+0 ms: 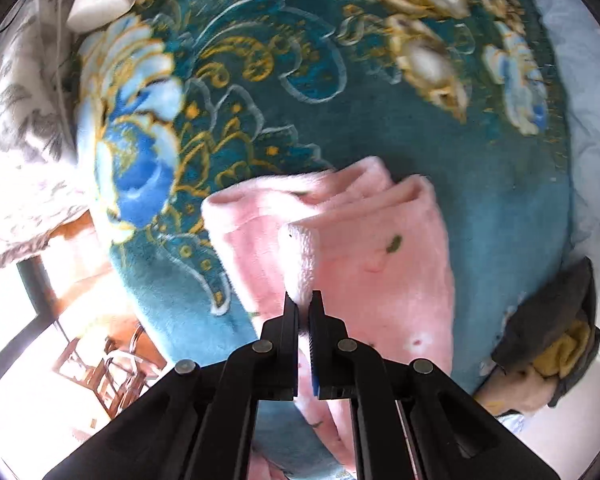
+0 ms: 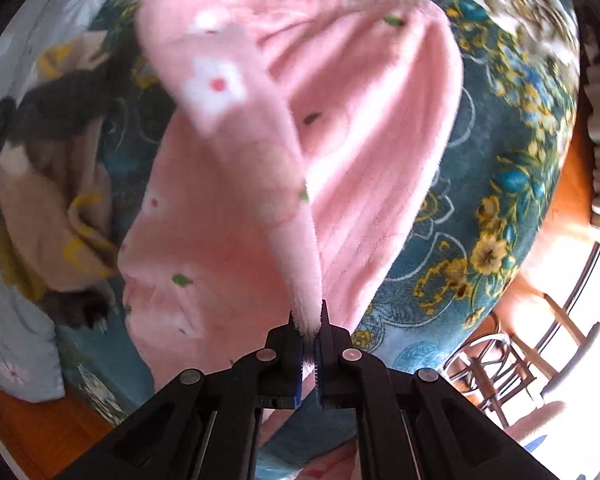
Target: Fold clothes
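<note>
A teal floral blanket [image 1: 380, 128] covers the bed, a pink fleece garment [image 2: 228, 216] spread across it beside a grey-and-tan clothes pile [image 2: 48, 184]. The left gripper [image 1: 304, 300] and right gripper [image 2: 309, 316] each pinch a raised fold of the garment, jaws nearly closed.

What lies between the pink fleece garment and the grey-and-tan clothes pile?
In the right wrist view, only bare teal floral blanket separates the pink fleece garment from the grey-and-tan clothes pile.
</note>
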`<state>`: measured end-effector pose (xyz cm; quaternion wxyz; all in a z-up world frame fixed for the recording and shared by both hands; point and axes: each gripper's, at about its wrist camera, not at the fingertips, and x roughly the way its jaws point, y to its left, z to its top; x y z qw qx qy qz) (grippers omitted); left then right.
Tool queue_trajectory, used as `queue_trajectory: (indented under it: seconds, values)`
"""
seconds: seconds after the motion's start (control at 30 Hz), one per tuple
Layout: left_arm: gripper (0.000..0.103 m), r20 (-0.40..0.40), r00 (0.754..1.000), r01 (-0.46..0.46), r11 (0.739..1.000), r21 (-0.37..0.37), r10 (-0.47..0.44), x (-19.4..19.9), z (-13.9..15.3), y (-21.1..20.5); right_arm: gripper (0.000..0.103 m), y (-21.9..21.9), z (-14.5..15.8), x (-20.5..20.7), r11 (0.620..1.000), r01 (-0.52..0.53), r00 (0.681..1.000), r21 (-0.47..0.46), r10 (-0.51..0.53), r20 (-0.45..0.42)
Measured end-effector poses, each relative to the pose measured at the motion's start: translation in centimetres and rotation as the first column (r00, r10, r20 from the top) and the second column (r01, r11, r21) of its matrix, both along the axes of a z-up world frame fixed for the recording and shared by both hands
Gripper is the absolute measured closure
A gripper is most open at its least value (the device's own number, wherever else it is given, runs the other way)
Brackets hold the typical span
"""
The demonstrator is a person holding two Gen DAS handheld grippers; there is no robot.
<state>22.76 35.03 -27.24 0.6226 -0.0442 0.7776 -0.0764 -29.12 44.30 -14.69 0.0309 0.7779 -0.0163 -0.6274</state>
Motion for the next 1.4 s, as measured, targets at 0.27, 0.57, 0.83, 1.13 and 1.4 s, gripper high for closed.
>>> queue_trajectory:
  seconds: [0.27,0.57,0.83,1.13,1.4]
  values:
    - [0.099,0.238,0.963,0.171,0.969,-0.176,-0.127,0.7,6.9,-0.8,0.098,-1.2,4.6,-0.8,0.993,-0.083,0.993,-0.09,0.075,-0.086]
    - [0.099,0.083,0.995,0.059,0.997,0.059,-0.064,0.5,-1.8,3.2,0.098,0.2,1.1,1.5,0.985,-0.165,0.986,0.054,0.164,0.029]
    - [0.085,0.023,1.0,-0.02,0.989,0.145,0.017,2.6,-1.1,2.8,0.094,0.1,2.7,0.9,0.989,-0.147,0.989,0.022,0.147,-0.01]
    - [0.069,0.059,0.991,-0.122,0.988,0.09,0.117,3.4,4.0,-0.7,0.067,3.7,8.7,-2.4,0.995,-0.02,0.984,-0.096,0.002,-0.18]
    - [0.067,0.098,0.983,0.163,0.985,-0.048,-0.157,-5.5,9.8,-13.4,0.048,-0.8,7.9,-9.4,0.97,-0.051,0.98,-0.237,0.003,-0.2]
